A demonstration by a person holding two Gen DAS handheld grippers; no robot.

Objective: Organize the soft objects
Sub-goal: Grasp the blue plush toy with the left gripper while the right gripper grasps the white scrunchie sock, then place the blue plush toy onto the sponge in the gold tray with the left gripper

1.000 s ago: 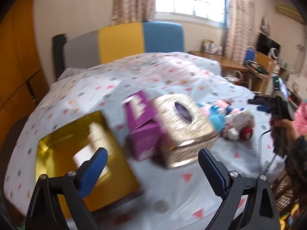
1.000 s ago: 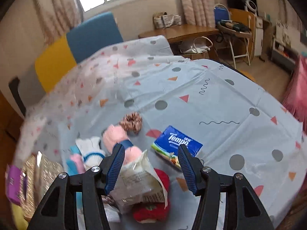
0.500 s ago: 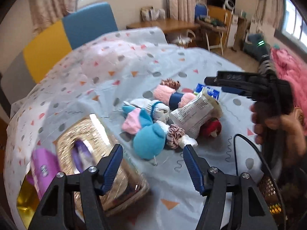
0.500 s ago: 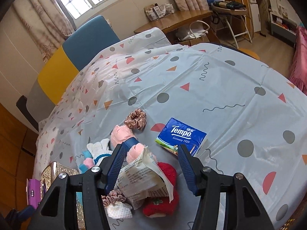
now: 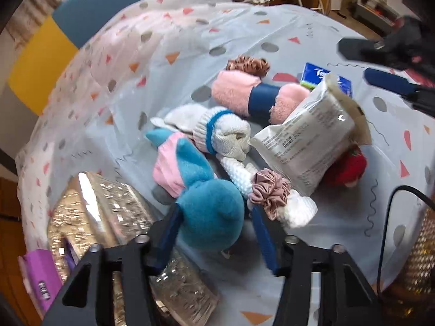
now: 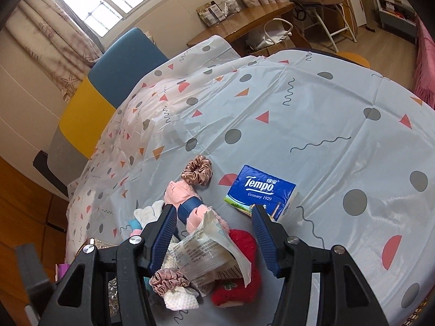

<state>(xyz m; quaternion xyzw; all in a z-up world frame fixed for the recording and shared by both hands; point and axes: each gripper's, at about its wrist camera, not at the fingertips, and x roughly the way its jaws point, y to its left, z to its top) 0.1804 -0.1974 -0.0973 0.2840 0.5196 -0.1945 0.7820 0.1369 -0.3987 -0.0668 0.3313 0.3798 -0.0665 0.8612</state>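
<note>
Reaching down over the cluttered desk (image 6: pixel 312 114), we start at the left, where the glittery gold tissue box (image 5: pixel 108 217) and a purple pack (image 5: pixel 38 279) sit at the edge, likely set apart as the rigid things. Next comes our left gripper (image 5: pixel 214 225): its jaws have just been closing around the rounded end of the blue and pink plush sock (image 5: pixel 201 190), and they seem to press its sides, though we cannot be sure the pinch is firm. That sock lies with its long axis running away from us and leftward, blue toe nearest. Beside it lie the white sock (image 5: pixel 220 133), mauve scrunchie (image 5: pixel 269 190) and grey wipes pack (image 5: pixel 307 141). Farther right, our right gripper (image 6: pixel 214 233) hovers half spread above that pack, holding nothing.
</note>
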